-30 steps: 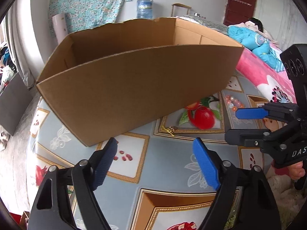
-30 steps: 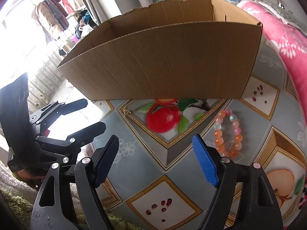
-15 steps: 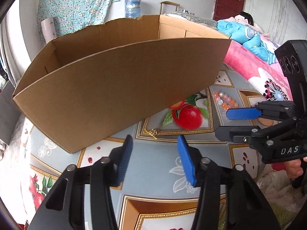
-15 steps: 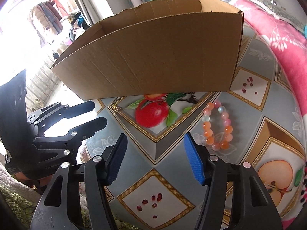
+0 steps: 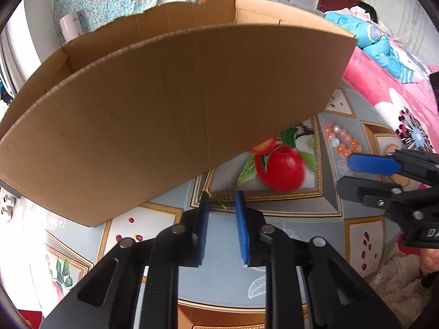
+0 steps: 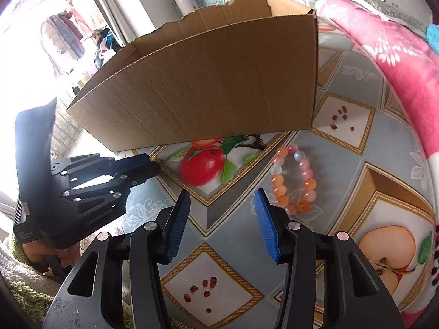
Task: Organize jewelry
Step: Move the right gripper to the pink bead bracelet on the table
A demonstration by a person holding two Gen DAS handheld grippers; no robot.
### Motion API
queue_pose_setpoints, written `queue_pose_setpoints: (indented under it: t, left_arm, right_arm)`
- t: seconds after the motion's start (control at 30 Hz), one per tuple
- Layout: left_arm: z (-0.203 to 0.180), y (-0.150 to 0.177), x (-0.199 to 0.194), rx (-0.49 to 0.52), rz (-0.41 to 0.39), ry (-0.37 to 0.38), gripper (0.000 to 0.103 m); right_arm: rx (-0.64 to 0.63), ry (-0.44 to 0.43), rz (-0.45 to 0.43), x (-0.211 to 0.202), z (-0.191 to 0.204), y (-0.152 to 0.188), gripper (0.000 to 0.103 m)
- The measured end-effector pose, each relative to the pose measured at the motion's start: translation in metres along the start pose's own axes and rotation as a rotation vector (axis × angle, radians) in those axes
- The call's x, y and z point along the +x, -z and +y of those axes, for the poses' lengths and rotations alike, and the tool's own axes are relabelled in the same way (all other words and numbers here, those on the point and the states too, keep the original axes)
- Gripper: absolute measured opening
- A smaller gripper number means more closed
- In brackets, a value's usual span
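Gold chain (image 5: 222,195) lies at the box (image 5: 175,120) foot, twelve o'clock off the left gripper (image 5: 221,201), jaws narrowing around, not yet pinching; right gripper (image 6: 222,205) half-spread, bead bracelet (image 6: 295,176) at one o'clock.

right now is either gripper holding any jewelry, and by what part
Neither yet. The left gripper has just been closing around the gold chain, pads not on it; the right gripper, also closing, is empty beside the bracelet.

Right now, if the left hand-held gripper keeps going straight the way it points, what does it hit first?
Most likely the small gold chain on the tablecloth: it lies just past the left hand-held gripper, whose jaws have just been closing. The cardboard box sits beyond. Depth is uncertain.
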State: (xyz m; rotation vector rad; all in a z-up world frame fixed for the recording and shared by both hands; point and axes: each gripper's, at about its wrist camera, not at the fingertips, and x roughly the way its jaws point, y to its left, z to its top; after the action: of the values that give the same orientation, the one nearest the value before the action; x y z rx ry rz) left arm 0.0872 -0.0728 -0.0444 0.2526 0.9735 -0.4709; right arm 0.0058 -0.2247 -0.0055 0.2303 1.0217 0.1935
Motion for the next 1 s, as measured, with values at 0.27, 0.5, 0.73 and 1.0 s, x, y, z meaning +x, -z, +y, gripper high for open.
queue_pose_setpoints:
  t: [0.27,0.5,0.73,1.0]
  left_arm:
    - [0.003,0.0,0.001,-0.005,-0.026,-0.029,0.005]
    - [0.005,0.007,-0.007,0.0,-0.033,-0.021,0.001]
    - [0.009,0.017,-0.014,-0.032,-0.001,-0.02,0.001]
    - [0.01,0.017,-0.015,-0.051,-0.009,-0.002,0.001]
  right_arm:
    - [0.012,0.023,-0.025,-0.011,-0.017,0.001,0.042]
    - [0.01,0.05,-0.044,-0.02,-0.029,0.001,0.041]
    - [0.012,0.083,-0.052,-0.022,-0.036,-0.003,0.041]
    - [-0.011,0.096,-0.03,-0.016,-0.029,-0.012,0.041]
